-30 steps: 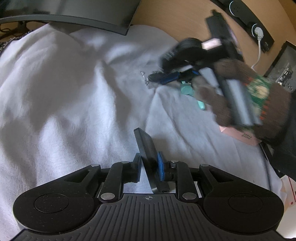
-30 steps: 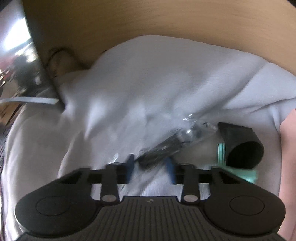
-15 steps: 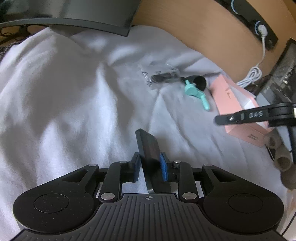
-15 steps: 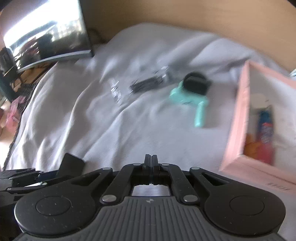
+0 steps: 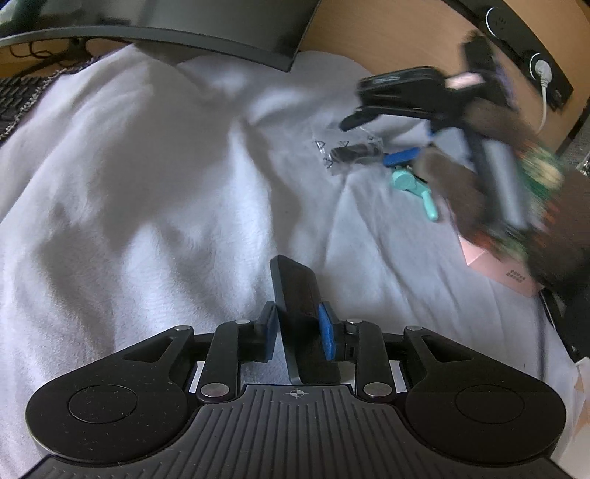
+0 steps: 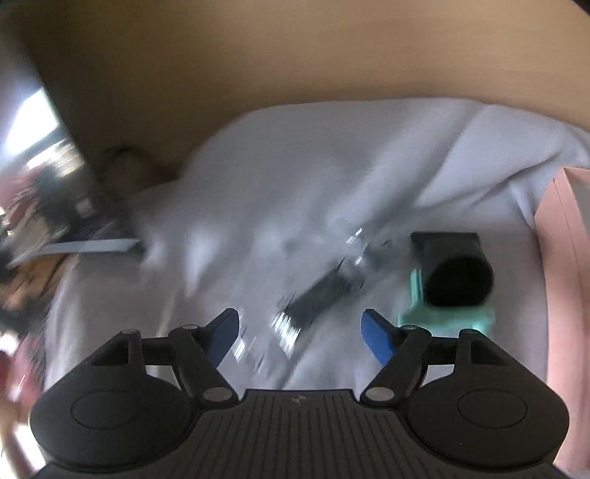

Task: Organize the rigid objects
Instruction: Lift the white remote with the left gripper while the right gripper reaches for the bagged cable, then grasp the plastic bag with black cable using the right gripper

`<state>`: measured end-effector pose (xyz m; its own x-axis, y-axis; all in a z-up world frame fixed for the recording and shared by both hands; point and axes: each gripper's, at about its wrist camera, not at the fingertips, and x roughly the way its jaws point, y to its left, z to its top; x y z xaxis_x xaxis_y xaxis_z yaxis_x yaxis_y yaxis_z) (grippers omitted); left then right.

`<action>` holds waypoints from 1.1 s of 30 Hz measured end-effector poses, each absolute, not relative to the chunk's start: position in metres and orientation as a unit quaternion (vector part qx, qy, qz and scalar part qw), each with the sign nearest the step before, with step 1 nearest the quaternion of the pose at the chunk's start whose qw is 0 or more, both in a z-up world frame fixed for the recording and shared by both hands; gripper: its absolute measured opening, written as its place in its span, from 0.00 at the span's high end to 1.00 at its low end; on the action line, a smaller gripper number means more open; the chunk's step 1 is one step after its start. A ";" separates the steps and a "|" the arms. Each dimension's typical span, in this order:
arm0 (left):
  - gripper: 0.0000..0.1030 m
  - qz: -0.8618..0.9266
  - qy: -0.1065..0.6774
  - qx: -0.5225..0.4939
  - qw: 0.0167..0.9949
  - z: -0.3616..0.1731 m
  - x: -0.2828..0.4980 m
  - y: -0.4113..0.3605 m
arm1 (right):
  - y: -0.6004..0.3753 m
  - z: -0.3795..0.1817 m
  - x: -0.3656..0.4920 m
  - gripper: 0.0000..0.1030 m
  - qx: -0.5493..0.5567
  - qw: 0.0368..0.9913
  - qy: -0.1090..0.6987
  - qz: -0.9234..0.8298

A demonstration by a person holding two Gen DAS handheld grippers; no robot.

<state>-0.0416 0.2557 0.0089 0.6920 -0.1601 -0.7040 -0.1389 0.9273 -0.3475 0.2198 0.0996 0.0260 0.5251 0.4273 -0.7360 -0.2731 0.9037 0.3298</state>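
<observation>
My left gripper [image 5: 298, 320] is shut on a flat black slab [image 5: 295, 287], which stands on edge between the blue pads above the white cloth [image 5: 147, 184]. In the right wrist view my right gripper [image 6: 300, 328] is blurred by motion, its jaws opening wide. A clear bag with a black part [image 6: 324, 291] lies on the cloth just ahead, between the fingertips but untouched. Right of it is a teal tool [image 6: 446, 317] with a black cylinder [image 6: 453, 272] on it. The left wrist view shows the right gripper [image 5: 379, 142] hovering over that bag [image 5: 354, 154] and the teal tool [image 5: 409, 182].
An open pink box [image 6: 564, 258] sits at the cloth's right edge, partly behind a knitted sleeve [image 5: 545, 228] in the left wrist view. A dark curved monitor [image 5: 184, 22] overhangs the back. A wooden panel and a black power strip [image 5: 531, 55] run behind.
The right gripper, shut and drawn back by the pink box half a second ago, has swung forward over the clear bag and spread its jaws. The left gripper keeps its hold on the slab.
</observation>
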 end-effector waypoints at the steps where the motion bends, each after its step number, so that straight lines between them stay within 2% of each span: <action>1: 0.73 -0.006 0.392 -0.192 0.900 0.009 -0.041 0.256 | 0.104 0.021 0.229 0.28 0.093 0.869 0.449 0.184; 7: 0.73 -0.010 0.387 -0.204 0.899 0.006 -0.044 0.259 | 0.122 0.006 0.263 0.26 0.108 0.877 0.453 0.120; 8: 0.73 -0.012 0.385 -0.205 0.900 0.006 -0.045 0.260 | 0.125 0.006 0.261 0.28 0.101 0.877 0.452 0.125; 11: 0.73 -0.019 0.383 -0.209 0.900 0.005 -0.047 0.263 | 0.130 0.007 0.247 0.51 0.050 0.876 0.450 0.168; 17: 0.73 -0.034 0.389 -0.200 0.899 0.006 -0.054 0.266 | 0.113 0.010 0.187 0.61 -0.011 0.842 0.462 0.279; 20: 0.73 -0.028 0.396 -0.181 0.900 0.010 -0.057 0.264 | 0.093 0.005 0.147 0.62 -0.030 0.819 0.479 0.315; 25: 0.72 -0.001 0.406 -0.161 0.900 0.016 -0.064 0.258 | 0.048 0.000 0.077 0.61 -0.104 0.815 0.454 0.344; 28: 0.68 0.024 0.409 -0.145 0.901 0.017 -0.065 0.253 | 0.027 -0.001 0.054 0.61 -0.143 0.829 0.427 0.331; 29: 0.70 0.032 0.409 -0.139 0.901 0.018 -0.065 0.251 | 0.016 -0.001 0.046 0.59 -0.151 0.835 0.419 0.324; 32: 0.70 0.059 0.407 -0.119 0.904 0.022 -0.067 0.248 | -0.017 0.002 0.033 0.37 -0.138 0.848 0.407 0.309; 33: 0.70 0.070 0.403 -0.113 0.906 0.025 -0.070 0.246 | -0.026 0.003 0.029 0.34 -0.131 0.854 0.402 0.304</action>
